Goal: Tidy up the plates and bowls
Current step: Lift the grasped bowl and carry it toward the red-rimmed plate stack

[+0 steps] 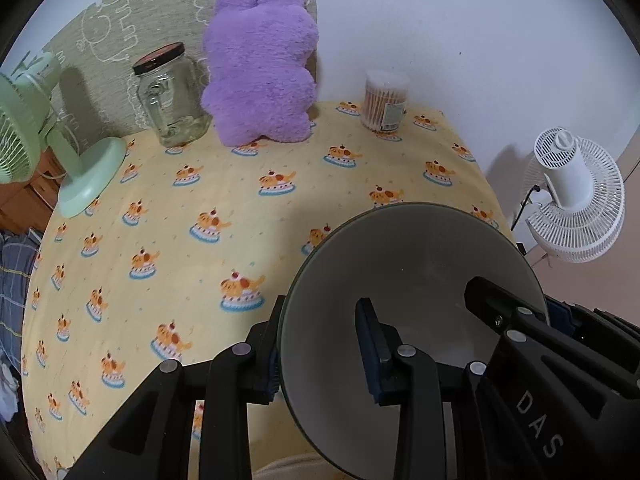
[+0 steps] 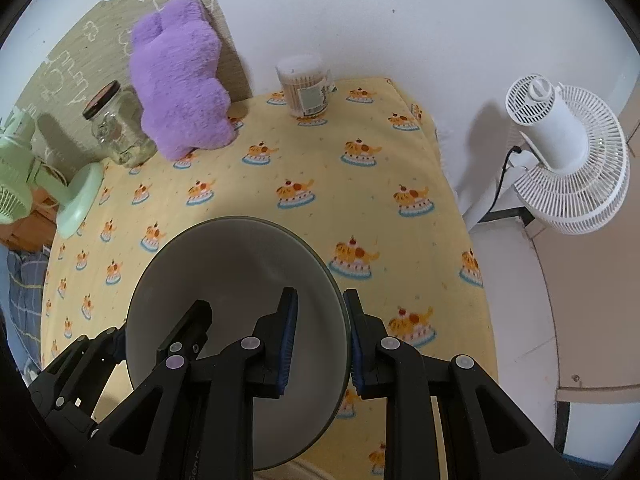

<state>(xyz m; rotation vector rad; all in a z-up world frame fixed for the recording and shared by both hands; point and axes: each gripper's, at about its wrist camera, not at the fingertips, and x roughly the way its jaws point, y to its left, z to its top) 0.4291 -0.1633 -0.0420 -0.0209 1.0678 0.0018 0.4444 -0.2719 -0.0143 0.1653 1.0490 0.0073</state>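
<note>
Bowl (image 1: 416, 280), grey inside with a dark rim, sits held between both claws above the yellow cloth, filling the lower right of the left wrist view and the lower centre of the right wrist view (image 2: 240, 280). Left gripper (image 1: 324, 352) clamps the bowl's left wall, one finger outside the rim and the other inside, its blue pads pressed against the wall. Right gripper (image 2: 320, 340) does the same on the opposite side, with one finger inside the bowl and one outside, jaws narrow and pinching the rim. Each claw also shows in the other's view, reaching in over the far rim. The table (image 1: 200, 208) is covered in a yellow cloth printed with little cake pictures. Along the back of it, in the upper part of both views, stand a glass jar (image 1: 172, 96) with a dark lid, a purple plush toy (image 1: 260, 68) leaning against the wall just beside the jar, and a clear tub of cotton swabs (image 1: 384, 100) near the right back corner. A green desk fan (image 1: 48, 144) stands at the left edge of the table. A white fan (image 1: 576, 196) stands off the table at the right edge of the frame, well apart from the bowl.
</note>
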